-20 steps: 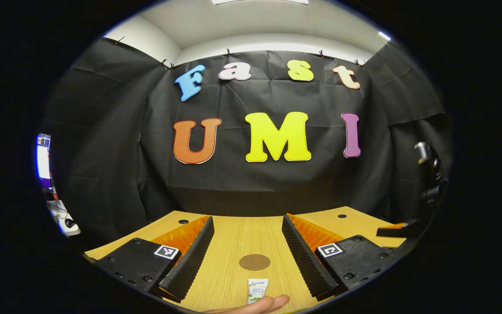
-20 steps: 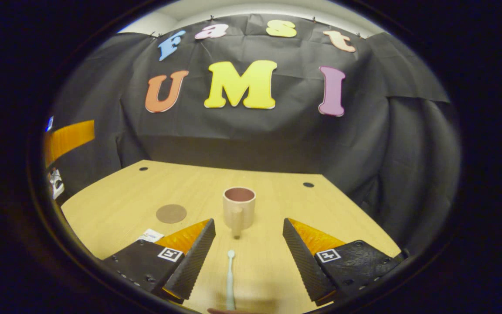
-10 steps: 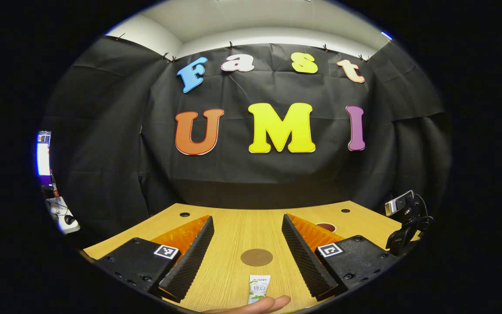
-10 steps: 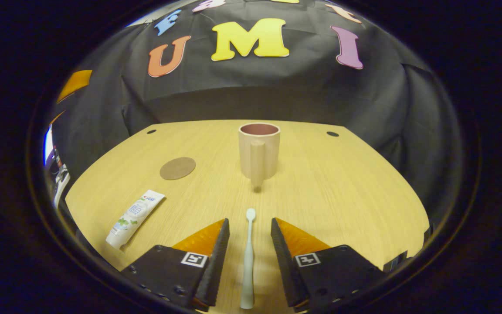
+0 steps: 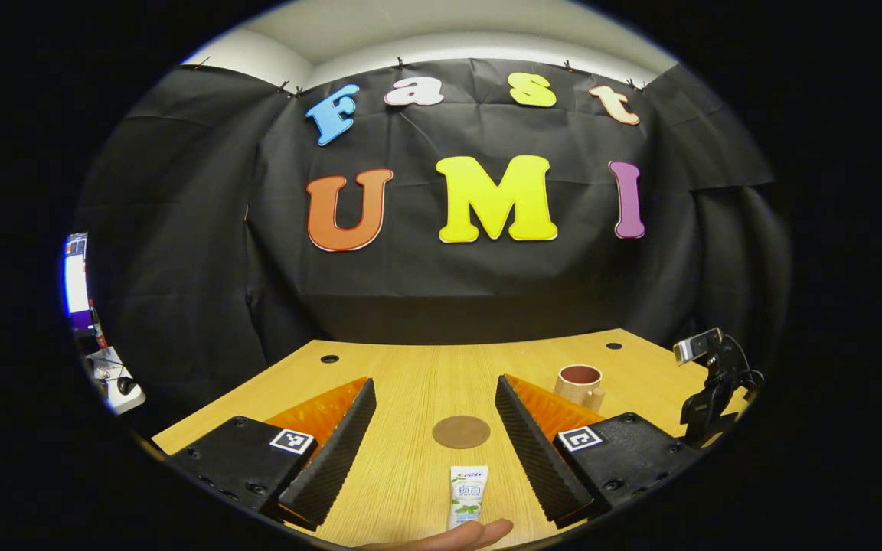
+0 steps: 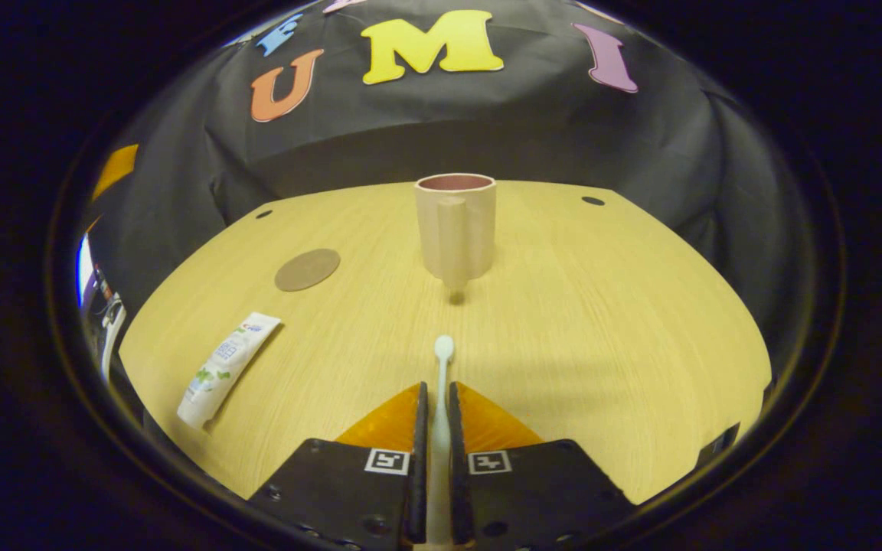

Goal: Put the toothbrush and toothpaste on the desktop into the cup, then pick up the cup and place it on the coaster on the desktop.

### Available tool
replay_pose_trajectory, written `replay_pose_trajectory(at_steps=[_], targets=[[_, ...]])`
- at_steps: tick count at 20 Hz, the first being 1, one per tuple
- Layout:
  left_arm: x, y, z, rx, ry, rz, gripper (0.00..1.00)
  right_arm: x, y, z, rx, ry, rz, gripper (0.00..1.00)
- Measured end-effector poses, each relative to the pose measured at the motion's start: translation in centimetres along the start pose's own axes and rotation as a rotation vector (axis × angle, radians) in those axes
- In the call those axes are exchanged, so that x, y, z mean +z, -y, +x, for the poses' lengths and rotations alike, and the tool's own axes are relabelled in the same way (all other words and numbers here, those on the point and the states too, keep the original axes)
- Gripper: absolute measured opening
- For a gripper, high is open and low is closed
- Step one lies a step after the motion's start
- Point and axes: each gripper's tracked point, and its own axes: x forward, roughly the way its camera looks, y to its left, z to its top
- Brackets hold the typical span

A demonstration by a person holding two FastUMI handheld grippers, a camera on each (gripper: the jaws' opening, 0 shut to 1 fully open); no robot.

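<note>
Toothbrush, right gripper view: a slim white plastic toothbrush [image 6: 441, 398] lies along the middle line, its rounded head pointing to 12 o'clock and poking out past the fingertips, its handle running back between them.
Right gripper, right gripper view: the right gripper [image 6: 435, 405] has its two fingers drawn together on the toothbrush handle, one on each side. It looks like a grip, though I cannot tell whether the brush is off the wood.
Cup, right gripper view: a tall beige mug with a dark pink inside [image 6: 455, 226] stands upright at 12 o'clock beyond the brush head, handle turned toward the camera, nothing poking above its rim.
Toothpaste, right gripper view: a small white toothpaste tube [image 6: 228, 369] lies flat at 9 o'clock on the pale wooden desktop [image 6: 602, 321].
Coaster, right gripper view: a round brown coaster [image 6: 307, 269] sits bare at 10 o'clock, apart from the mug.
Left gripper, left gripper view: the left gripper [image 5: 436, 394] has its fingers spread wide, holding nothing.
Toothpaste, left gripper view: the tube lies at 6 o'clock between the open fingers, not touched by them, a fingertip [image 5: 456, 536] at its near end.
Coaster and cup, left gripper view: the coaster sits just beyond the tube at 12 o'clock; the mug stands at 2 o'clock.
Progress: judged early. The brush looks gripped; both items remain outside the mug, and the mug is not yet on the coaster.
</note>
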Motion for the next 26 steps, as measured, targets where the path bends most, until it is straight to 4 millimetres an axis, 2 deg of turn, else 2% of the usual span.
replay_pose_trajectory(at_steps=[4,8,11,13,16,22,26], targets=[[-1.6,0.3,0.3,-0.009,-0.052,0.007,1.0,-0.1,-0.2,-0.1,0.039,-0.014,0.034,0.02],[-3.5,1.5,0.5,-0.04,-0.103,0.026,1.0,-0.1,-0.5,-0.6,0.06,-0.012,0.024,0.02],[-5.1,3.2,0.4,-0.1,-0.158,0.026,1.0,0.8,-0.5,-1.3,0.062,0.026,0.008,0.02],[-6.7,3.7,0.3,-0.114,-0.204,0.026,1.0,1.9,-0.4,-2.2,0.058,0.08,-0.013,0.02],[-10.3,4.1,0.0,-0.135,-0.335,-0.014,1.0,3.5,-0.6,-3.6,0.057,0.166,-0.041,0.02],[-15.2,3.1,-0.4,-0.094,-0.512,-0.066,1.0,5.0,-1.3,-6.1,0.068,0.288,-0.098,0.02],[-17.0,3.2,-1.5,-0.107,-0.606,-0.041,0.97,6.0,-0.9,-7.7,0.078,0.35,-0.088,0.02]])
